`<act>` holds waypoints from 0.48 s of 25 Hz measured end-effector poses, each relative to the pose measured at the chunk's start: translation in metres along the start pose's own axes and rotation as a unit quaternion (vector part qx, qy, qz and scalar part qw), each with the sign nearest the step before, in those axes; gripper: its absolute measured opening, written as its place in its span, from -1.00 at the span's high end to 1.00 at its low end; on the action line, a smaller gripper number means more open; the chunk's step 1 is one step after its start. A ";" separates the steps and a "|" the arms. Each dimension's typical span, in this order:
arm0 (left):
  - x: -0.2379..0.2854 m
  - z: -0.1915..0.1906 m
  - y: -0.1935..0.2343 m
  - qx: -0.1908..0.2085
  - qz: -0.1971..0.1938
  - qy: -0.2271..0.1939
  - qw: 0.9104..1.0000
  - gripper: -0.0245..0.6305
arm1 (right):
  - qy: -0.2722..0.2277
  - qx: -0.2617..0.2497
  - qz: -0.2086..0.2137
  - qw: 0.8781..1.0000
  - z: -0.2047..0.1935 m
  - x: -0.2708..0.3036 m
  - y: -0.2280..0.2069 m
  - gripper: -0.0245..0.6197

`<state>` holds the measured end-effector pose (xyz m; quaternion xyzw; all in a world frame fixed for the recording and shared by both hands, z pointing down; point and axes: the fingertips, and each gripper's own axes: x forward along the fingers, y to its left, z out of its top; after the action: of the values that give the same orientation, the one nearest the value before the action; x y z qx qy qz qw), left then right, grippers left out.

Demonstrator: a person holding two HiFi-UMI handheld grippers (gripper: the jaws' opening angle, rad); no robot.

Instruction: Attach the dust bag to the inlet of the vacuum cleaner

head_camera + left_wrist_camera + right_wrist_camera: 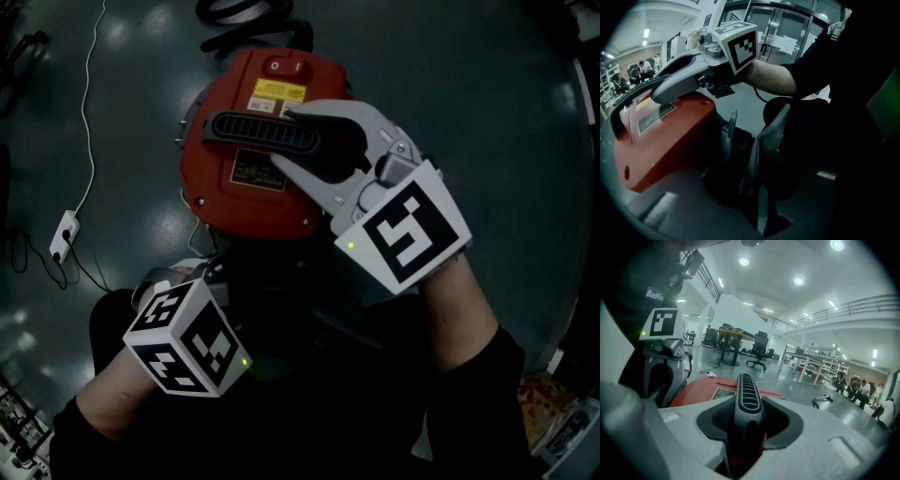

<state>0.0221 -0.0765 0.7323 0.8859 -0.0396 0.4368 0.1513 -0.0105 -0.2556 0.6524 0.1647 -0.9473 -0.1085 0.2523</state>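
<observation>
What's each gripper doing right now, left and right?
Left gripper: grey dust bag fabric between its fingers; whether they press on it cannot be told.
Right gripper: closed on the black handle of the red vacuum cleaner.

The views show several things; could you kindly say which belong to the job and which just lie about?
Job: red round vacuum cleaner, its black ribbed handle, grey fabric dust bag.
Lying about: white power strip, black hose.
</observation>
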 end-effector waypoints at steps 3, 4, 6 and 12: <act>-0.001 -0.001 0.000 -0.010 0.017 -0.019 1.000 0.66 | 0.000 0.001 -0.002 1.000 0.000 0.003 0.000 0.48; -0.001 -0.002 0.000 -0.010 0.026 -0.025 0.999 0.65 | 0.000 0.002 -0.002 1.000 0.001 0.004 0.000 0.48; -0.002 -0.004 -0.002 -0.005 0.035 -0.029 0.999 0.63 | 0.000 0.001 0.002 1.000 0.002 0.006 0.001 0.48; -0.003 -0.008 0.002 0.015 0.031 -0.005 0.999 0.28 | -0.001 -0.006 0.007 1.000 0.003 0.008 0.001 0.48</act>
<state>0.0131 -0.0762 0.7350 0.8886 -0.0617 0.4372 0.1243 -0.0188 -0.2568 0.6535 0.1562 -0.9481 -0.1127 0.2532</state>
